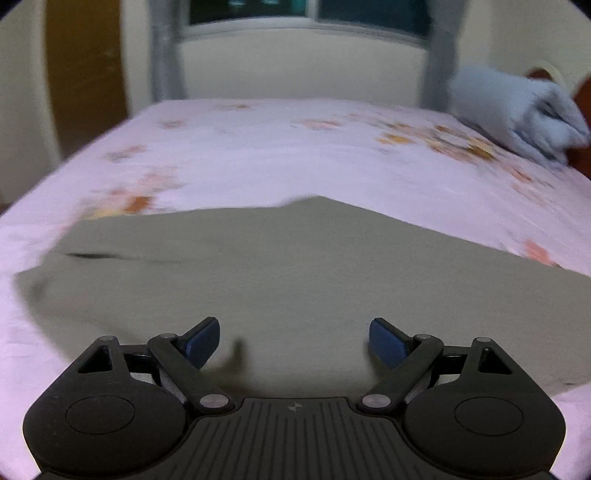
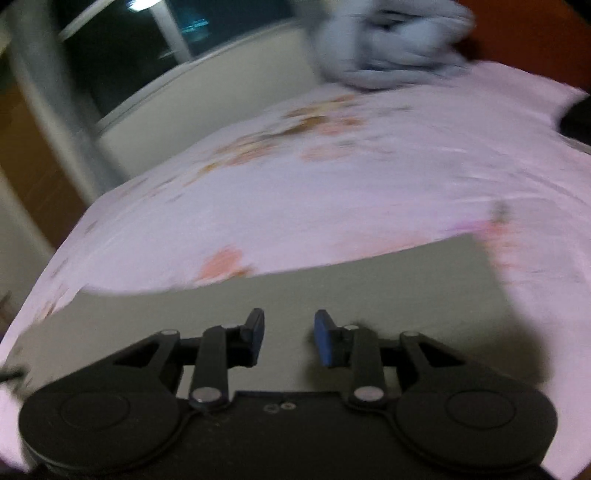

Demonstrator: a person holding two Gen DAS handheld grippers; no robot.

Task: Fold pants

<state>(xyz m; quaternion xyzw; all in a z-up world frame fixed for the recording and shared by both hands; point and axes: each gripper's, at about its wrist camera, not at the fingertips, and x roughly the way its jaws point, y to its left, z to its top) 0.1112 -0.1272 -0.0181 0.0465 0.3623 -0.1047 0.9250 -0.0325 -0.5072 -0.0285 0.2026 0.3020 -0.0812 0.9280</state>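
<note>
Bed [image 1: 295,155] is filling both views, wearing a pale pink sheet with orange flower prints. No containers showing in either view.

Pants [image 1: 280,280], olive-grey, are lying flat on the near part of the bed, directly under both claws. In the left wrist view they are spanning almost the full width, with a dark slit, maybe a pocket, sitting near their left side. In the right wrist view the pants [image 2: 332,295] are showing a straight far edge and a square corner at the right.

Pale blue bundle of cloth [image 1: 517,114] is resting at the far right of the bed, well apart from the pants. In the right wrist view it [image 2: 391,40] is sitting at the top, heavily blurred.

Window [image 1: 306,14] is showing dark behind the bed, above a cream wall. The left wrist view alone is giving a brown panel on the far left, and the right wrist view alone a reddish-brown board behind the bundle.

Left claw [image 1: 294,341] is standing wide, blue pads [image 1: 203,341] far apart, nothing between them, hovering over the pants.

Right claw [image 2: 289,338] is standing narrow but parted, blue pads [image 2: 325,339] gripping nothing, only flat fabric showing through the gap. Whether either claw is touching the cloth, cannot tell.
</note>
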